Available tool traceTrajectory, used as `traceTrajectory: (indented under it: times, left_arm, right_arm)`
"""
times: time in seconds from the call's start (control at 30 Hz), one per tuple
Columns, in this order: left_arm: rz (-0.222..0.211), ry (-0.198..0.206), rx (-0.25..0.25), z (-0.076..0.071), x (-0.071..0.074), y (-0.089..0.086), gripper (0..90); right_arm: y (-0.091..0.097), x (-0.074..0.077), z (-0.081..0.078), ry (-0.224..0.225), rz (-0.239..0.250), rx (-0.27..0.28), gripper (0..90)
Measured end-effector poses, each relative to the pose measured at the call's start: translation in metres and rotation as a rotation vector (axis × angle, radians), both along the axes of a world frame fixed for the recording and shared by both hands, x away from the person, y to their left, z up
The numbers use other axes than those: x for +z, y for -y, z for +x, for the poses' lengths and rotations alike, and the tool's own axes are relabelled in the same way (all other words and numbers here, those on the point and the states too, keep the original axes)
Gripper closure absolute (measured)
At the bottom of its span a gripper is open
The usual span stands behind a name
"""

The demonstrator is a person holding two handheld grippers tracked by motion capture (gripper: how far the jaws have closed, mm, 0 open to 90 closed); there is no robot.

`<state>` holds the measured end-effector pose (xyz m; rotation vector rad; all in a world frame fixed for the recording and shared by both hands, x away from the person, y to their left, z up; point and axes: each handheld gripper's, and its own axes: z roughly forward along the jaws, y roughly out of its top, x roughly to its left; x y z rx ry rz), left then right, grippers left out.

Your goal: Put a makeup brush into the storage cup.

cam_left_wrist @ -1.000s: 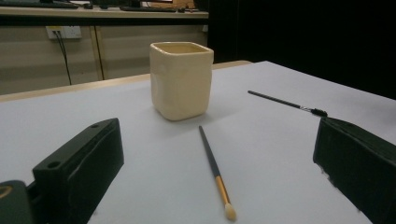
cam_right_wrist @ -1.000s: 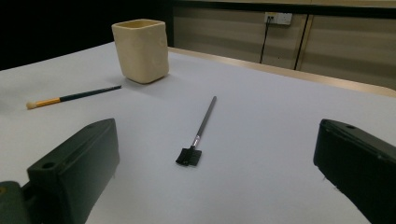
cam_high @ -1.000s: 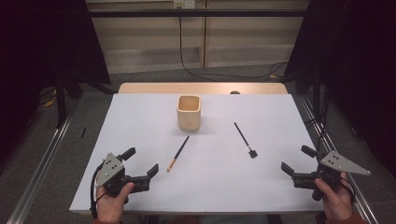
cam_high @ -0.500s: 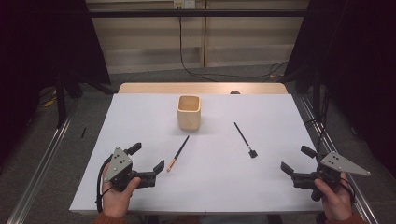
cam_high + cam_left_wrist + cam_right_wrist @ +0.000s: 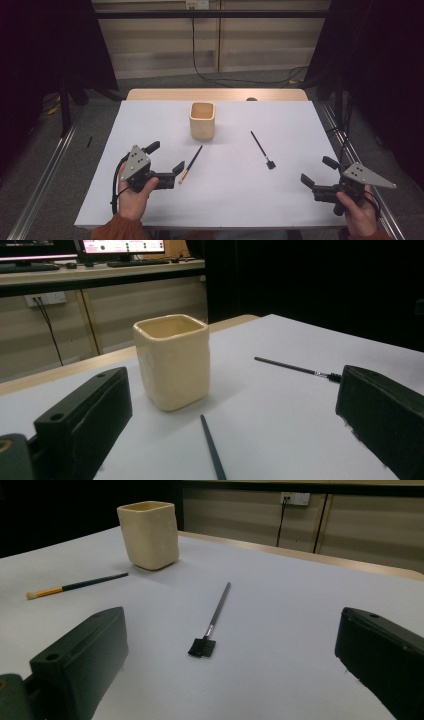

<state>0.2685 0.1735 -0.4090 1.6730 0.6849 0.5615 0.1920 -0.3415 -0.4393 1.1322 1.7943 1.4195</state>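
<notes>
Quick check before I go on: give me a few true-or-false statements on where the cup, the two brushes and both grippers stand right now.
1. The cream cup stands upright on the white table cover. True.
2. The orange-tipped brush is inside the cup. False: it lies flat on the cover, in front of the cup.
3. The left gripper is open, its jaws near that brush's tip. True.
4. The right gripper is shut on the black brush. False: it is open and apart from the brush.
5. Both brushes lie on the cover. True.
</notes>
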Motion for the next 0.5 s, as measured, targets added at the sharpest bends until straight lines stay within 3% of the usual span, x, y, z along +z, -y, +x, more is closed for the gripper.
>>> traceTrajectory:
  times: [0.23,0.43,0.5]
  left_arm:
    - [-0.009,0.004,-0.016,0.019,0.007,0.015,1.3]
    - [-0.031,-0.022,-0.020,0.033,0.009,0.016,1.2]
    - [-0.026,-0.014,-0.005,0.038,0.010,0.016,1.0]
  right_arm:
    - [0.000,0.000,-0.001,0.000,0.006,0.002,0.1]
    - [0.000,0.000,-0.001,-0.003,0.004,0.001,0.1]
    - [0.000,0.000,-0.001,-0.005,0.005,0.003,0.0]
